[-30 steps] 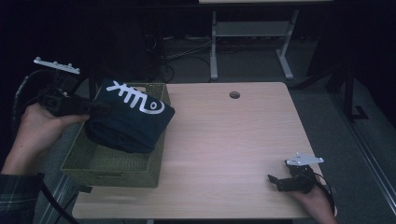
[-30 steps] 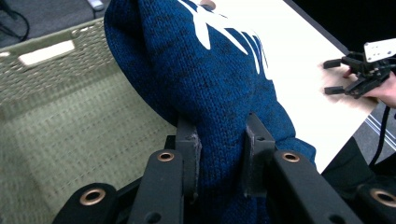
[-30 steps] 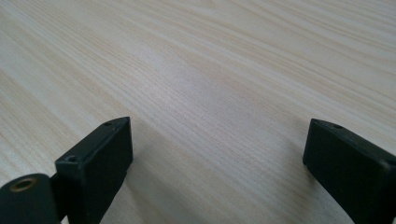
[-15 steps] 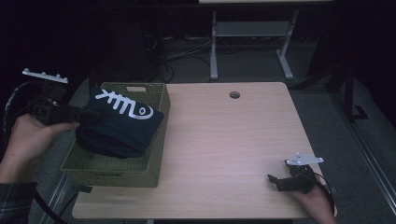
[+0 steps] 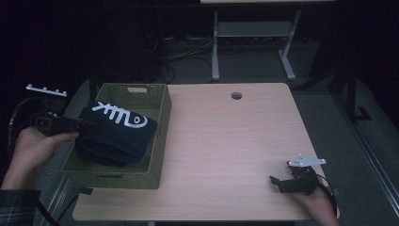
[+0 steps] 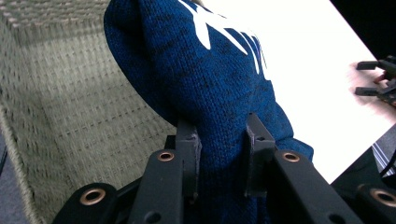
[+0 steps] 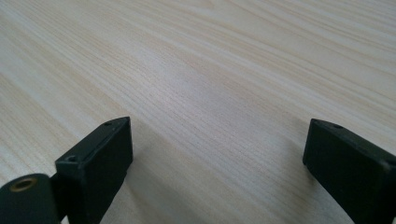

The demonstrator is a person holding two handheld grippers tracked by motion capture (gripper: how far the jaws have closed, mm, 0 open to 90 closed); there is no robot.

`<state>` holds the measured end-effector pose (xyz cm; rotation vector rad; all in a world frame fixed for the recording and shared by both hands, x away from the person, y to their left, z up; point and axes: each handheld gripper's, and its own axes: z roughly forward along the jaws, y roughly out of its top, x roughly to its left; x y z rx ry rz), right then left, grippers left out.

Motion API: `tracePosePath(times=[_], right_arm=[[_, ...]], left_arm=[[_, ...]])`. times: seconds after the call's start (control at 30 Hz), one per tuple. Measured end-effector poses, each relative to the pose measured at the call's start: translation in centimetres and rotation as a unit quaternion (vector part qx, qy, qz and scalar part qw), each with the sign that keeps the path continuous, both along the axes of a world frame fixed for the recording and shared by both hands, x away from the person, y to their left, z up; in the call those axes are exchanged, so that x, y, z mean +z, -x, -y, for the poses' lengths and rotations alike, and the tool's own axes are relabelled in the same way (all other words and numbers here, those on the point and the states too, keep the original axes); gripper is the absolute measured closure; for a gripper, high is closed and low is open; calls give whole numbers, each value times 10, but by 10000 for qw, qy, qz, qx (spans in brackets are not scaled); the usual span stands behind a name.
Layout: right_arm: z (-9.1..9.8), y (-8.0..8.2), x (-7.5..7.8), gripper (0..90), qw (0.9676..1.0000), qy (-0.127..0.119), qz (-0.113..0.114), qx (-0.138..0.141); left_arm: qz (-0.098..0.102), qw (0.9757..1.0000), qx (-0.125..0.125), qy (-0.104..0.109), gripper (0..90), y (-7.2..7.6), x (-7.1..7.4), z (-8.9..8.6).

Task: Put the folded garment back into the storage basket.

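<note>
1. Lowering into the olive-green woven rectangular basket, the folded dark navy knitted garment with a white printed logo is sitting deeper than a second ago, when it was hanging higher over the basket's 12 o'clock rim; it is now resting mostly inside, its logo end towards 12 o'clock.
2. The left claw is pinching a fold of the knit between its two black jaws, reaching in from 9 o'clock of the basket; its grip is looking unchanged.
3. Judging from this, the placing step is nearly finishing: the garment is in the basket, and the release is not yet made.
4. The right claw is lying on the desk near the 5 o'clock corner, jaws standing wide apart with nothing but bare wood between them, in the same spot as a second ago.
5. The pale wood-grain desk is carrying the basket along its 9 o'clock edge; a round cable hole is sitting towards 12 o'clock.
6. The room around is staying dark, with a grey carpeted floor, a white desk frame at 12 o'clock, and loose black cables trailing beside it.
</note>
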<state>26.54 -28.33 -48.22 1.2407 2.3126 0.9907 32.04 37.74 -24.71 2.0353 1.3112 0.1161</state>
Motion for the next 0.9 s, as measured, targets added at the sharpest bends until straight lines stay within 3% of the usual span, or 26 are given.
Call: tracePosePath(times=[0.53, 0.73, 0.8, 0.9], right_arm=[[0, 0, 0, 79, 10000, -4, -7, -8], [0, 0, 0, 79, 10000, 2, -2, -12], [0, 0, 0, 78, 10000, -2, -5, -7], [0, 0, 0, 79, 10000, 3, -2, -12]], left_arm=[[-217, 9995, 174, 144, 729, -7, -34, -8], [-419, 9989, 163, 166, 729, -16, -53, -8], [-509, 9986, 134, 61, 729, -20, -59, -6], [-563, 9982, 109, 153, 728, -24, -65, -5]])
